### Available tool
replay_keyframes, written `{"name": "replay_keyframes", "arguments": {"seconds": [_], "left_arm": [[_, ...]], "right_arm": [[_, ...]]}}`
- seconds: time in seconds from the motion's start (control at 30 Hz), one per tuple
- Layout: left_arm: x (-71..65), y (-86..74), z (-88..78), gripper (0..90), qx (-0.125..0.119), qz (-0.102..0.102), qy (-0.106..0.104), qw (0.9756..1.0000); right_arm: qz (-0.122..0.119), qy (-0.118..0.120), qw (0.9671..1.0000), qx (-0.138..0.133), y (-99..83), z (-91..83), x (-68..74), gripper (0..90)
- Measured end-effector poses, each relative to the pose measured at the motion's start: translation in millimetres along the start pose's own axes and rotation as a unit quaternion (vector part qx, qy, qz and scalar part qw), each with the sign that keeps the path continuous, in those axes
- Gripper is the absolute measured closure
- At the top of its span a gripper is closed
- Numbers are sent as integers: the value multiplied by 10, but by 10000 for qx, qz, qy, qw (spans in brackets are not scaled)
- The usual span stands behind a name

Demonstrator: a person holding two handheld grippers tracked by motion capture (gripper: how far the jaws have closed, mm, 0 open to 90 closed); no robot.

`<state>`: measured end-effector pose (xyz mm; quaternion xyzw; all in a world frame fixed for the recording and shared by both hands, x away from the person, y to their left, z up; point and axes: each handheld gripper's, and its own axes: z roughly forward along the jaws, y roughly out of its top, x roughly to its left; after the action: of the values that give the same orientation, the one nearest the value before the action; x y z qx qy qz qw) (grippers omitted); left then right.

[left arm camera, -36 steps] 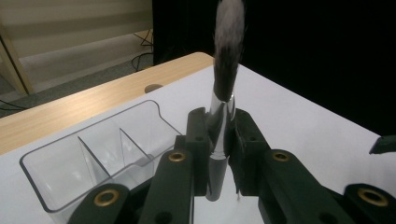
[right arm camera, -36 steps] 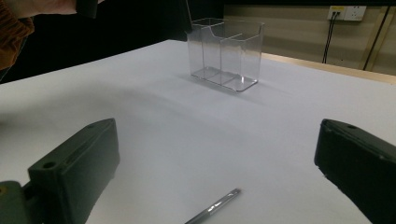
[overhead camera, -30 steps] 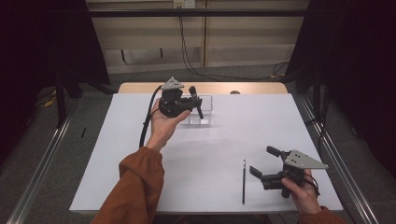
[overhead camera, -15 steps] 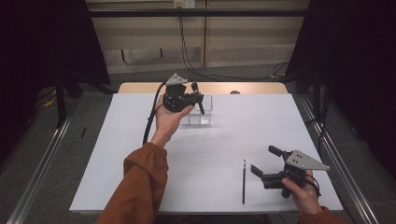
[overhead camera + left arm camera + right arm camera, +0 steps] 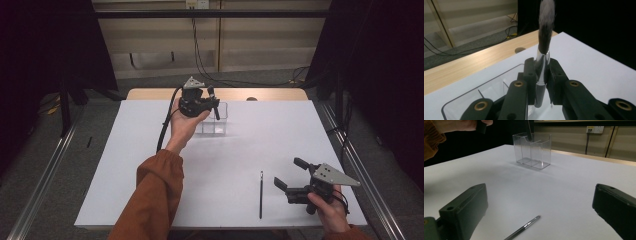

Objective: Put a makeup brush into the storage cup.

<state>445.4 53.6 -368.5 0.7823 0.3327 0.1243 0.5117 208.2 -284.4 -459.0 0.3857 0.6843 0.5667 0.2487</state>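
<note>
Since the earlier high-view frames the left gripper [image 5: 212,100] has shifted slightly rightward along the far edge of the white table sheet [image 5: 125,165], so that it now sits over the clear plastic organiser [image 5: 214,122] rather than just left of it. The right gripper [image 5: 291,176] has not changed place near the right front corner.

Left gripper: jaws clamped tight on the silver ferrule of a makeup brush [image 5: 543,47]. The brush stands upright, bristles up, its handle end pointing down towards the organiser's compartments. Whether the handle tip has entered a compartment cannot be told; in the left gripper view the box wall [image 5: 486,80] lies directly below and behind the jaws.

Right gripper: jaws wide apart, nothing between them. A second slim dark tool, apparently a thin brush or liner pencil [image 5: 261,194], lies flat on the sheet just left of it, untouched.

Judgement: the step in hand is depositing the brush in the organiser. The next move calls for lowering the handle straight down inside one compartment, clear of the divider, before releasing.
</note>
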Motion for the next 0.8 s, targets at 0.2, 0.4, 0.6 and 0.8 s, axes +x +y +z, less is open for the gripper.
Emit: {"name": "replay_keyframes", "arguments": {"seconds": [0.2, 0.4, 0.6, 0.8], "left_arm": [[5, -31, 82, 792, 62, -22, 142, 9999], [-24, 40, 76, 793, -29, -97, 10, 9999], [29, 84, 71, 793, -102, -134, 134, 9998], [40, 15, 186, 793, 27, -75, 213, 9997]], "right_arm": [[20, 31, 10000, 18, -6, 15, 0, 0], [7, 55, 10000, 35, -10, 20, 2, 0], [15, 71, 10000, 28, -12, 23, 3, 0], [22, 83, 10000, 28, -14, 22, 5, 0]]}}
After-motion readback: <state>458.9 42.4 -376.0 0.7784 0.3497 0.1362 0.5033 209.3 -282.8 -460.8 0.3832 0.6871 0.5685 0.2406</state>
